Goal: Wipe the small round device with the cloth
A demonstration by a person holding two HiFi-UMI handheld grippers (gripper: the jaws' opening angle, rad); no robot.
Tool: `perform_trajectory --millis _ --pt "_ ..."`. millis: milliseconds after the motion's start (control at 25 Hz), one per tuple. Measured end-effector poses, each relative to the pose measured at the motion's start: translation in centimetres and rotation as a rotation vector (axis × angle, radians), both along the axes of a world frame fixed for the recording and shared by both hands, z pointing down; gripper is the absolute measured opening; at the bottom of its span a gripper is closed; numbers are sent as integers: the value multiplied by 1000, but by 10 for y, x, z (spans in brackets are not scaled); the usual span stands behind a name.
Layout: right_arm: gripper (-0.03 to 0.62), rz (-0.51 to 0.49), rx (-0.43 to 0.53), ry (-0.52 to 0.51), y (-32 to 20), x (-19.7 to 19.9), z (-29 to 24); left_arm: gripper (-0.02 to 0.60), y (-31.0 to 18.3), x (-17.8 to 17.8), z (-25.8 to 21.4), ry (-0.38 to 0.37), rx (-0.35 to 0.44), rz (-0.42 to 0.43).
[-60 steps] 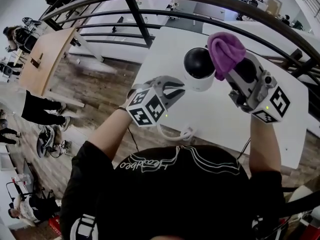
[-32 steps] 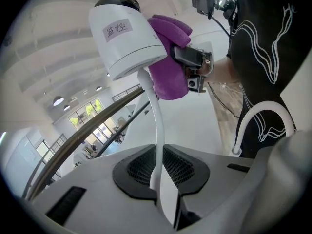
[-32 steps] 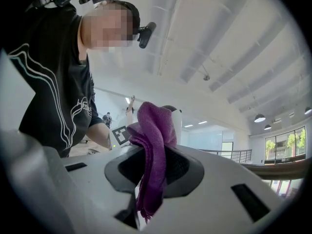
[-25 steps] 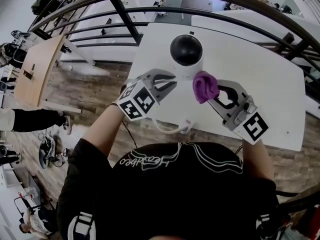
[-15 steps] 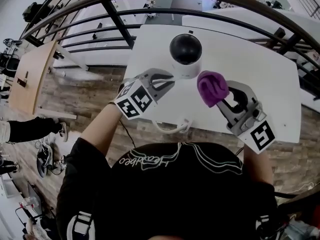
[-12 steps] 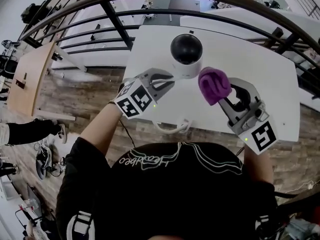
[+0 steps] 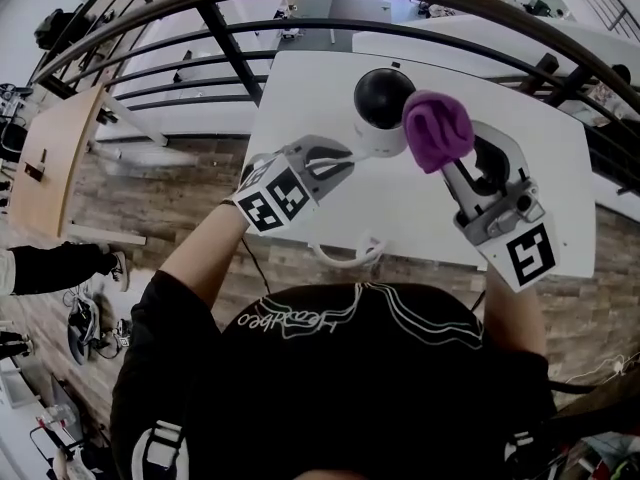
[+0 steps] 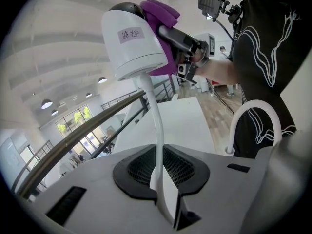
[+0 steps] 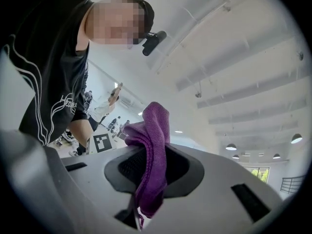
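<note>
The small round device (image 7: 383, 108) is white with a black dome. It shows from its base in the left gripper view (image 8: 135, 39), with a label on it. My left gripper (image 7: 340, 160) (image 8: 163, 182) is shut on the device's white cable (image 8: 157, 130) just under the body. My right gripper (image 7: 455, 168) (image 9: 146, 179) is shut on a bunched purple cloth (image 7: 437, 130) (image 9: 154, 145). The cloth presses against the right side of the dome, and it shows behind the device in the left gripper view (image 8: 161, 14).
A white table (image 7: 440, 213) lies under both grippers. A black metal railing (image 7: 230, 43) curves beyond its far edge. The rest of the cable (image 7: 350, 256) loops off the table's near edge. A wooden floor and a person's legs (image 7: 50, 263) lie far below at left.
My right gripper has carried the cloth up and forward from the table's near side to the dome's right side. The left gripper keeps its hold on the cable.
</note>
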State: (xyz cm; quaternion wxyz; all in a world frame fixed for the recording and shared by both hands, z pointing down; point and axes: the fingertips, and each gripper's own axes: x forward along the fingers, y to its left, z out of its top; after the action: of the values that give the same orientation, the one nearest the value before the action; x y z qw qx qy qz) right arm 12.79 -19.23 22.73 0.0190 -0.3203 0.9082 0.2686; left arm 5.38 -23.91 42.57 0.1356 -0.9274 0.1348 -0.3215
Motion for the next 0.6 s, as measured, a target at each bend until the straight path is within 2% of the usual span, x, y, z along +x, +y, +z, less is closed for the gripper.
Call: perform_trajectory --millis 600 --pt "66 39 -64 25 6 -22 23 52 0 -1 0 34 -32 31"
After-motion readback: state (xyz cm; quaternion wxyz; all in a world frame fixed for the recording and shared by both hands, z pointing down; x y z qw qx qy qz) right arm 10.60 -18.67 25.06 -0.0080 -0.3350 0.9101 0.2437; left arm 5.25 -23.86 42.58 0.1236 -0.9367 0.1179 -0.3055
